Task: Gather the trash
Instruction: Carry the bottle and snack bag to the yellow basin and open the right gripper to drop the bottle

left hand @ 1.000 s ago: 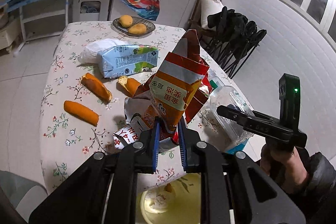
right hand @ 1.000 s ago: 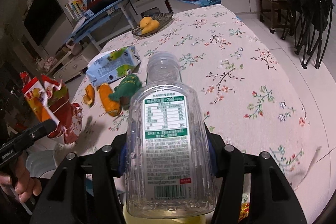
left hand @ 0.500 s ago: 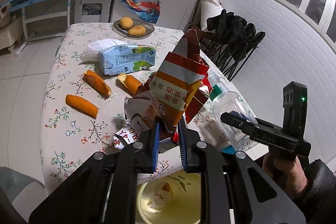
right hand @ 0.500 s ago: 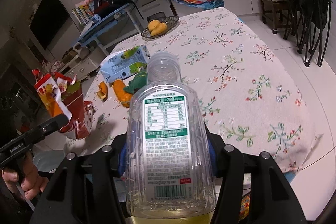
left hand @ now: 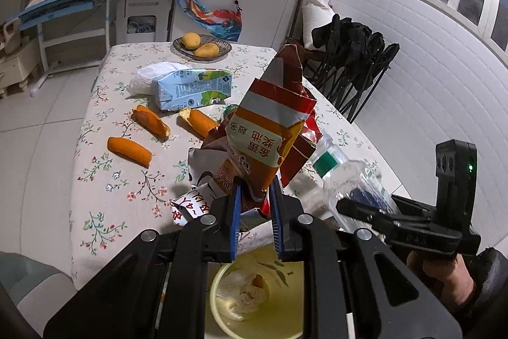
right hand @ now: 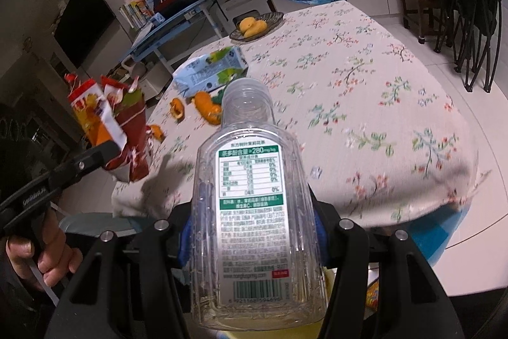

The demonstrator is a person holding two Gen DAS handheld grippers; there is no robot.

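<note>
My left gripper (left hand: 255, 196) is shut on crumpled orange and red snack wrappers (left hand: 270, 129), held up off the table's near edge. Right under it sits a yellow bin (left hand: 222, 316) with tissue and peel inside. My right gripper (right hand: 254, 227) is shut on a clear, capless plastic bottle (right hand: 254, 221) with a white and green label; the bottle (left hand: 352, 180) also shows at the right of the left wrist view. On the floral tablecloth (right hand: 365, 91) lie orange peels (left hand: 128, 150), a blue and green carton (left hand: 193, 88) and a white crumpled bag (left hand: 149, 77).
A plate of yellow fruit (left hand: 201, 45) stands at the table's far end. Black folding chairs (left hand: 352, 62) stand to the table's right, a blue desk (left hand: 63, 5) at the far left. A blue bin (right hand: 441, 237) sits on the floor by the table's near corner.
Both grippers have drawn back from the table with their loads; the table now looks farther off and more of the yellow bin shows below the left gripper.
</note>
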